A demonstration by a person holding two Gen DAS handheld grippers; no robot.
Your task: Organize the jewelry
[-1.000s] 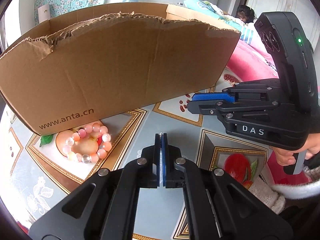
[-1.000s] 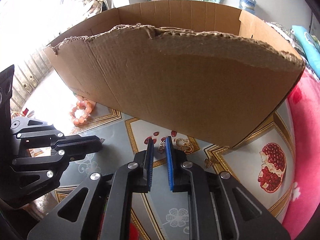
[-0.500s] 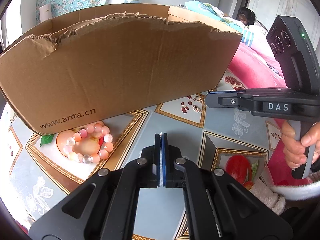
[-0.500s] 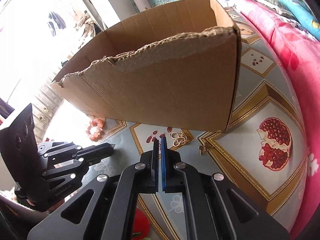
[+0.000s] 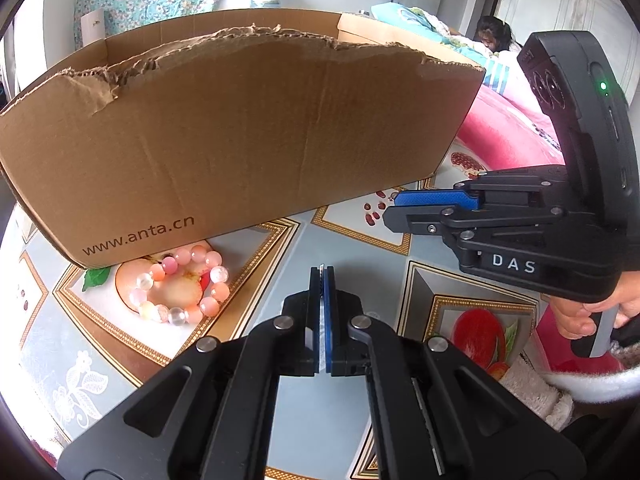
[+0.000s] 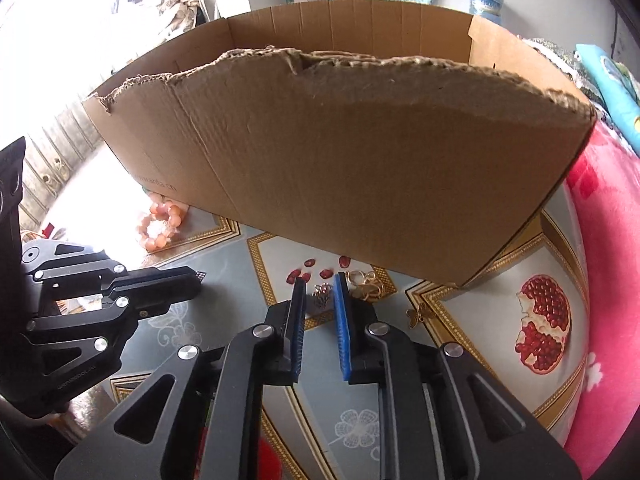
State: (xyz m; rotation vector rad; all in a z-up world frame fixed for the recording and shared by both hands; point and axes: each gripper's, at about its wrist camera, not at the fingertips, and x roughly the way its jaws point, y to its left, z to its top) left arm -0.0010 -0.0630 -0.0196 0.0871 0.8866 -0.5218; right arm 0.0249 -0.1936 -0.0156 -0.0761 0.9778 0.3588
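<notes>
A small silvery trinket [image 6: 323,294] lies on the patterned tablecloth, framed by the tips of my right gripper [image 6: 319,285]. Its jaws are opening and the blue pads do not touch the trinket. Gold earrings [image 6: 366,282] lie just right of it, and a little gold butterfly charm [image 6: 420,314] farther right. A pink bead bracelet [image 5: 180,286] rests by the box's left corner, ahead and left of my left gripper [image 5: 323,274], which is shut with nothing in it. The right gripper [image 5: 391,208] also shows at the right of the left wrist view.
A large torn cardboard box [image 5: 240,132] stands on the table right behind the jewelry, its near wall tall. A pink blanket [image 6: 608,240] borders the table on the right. My left gripper [image 6: 198,280] hovers to the left of the right one. A person [image 5: 492,36] sits far behind.
Half a second ago the right gripper was shut and swung away toward the right; it is now back over the jewelry with its jaws apart. The left gripper has not moved.
</notes>
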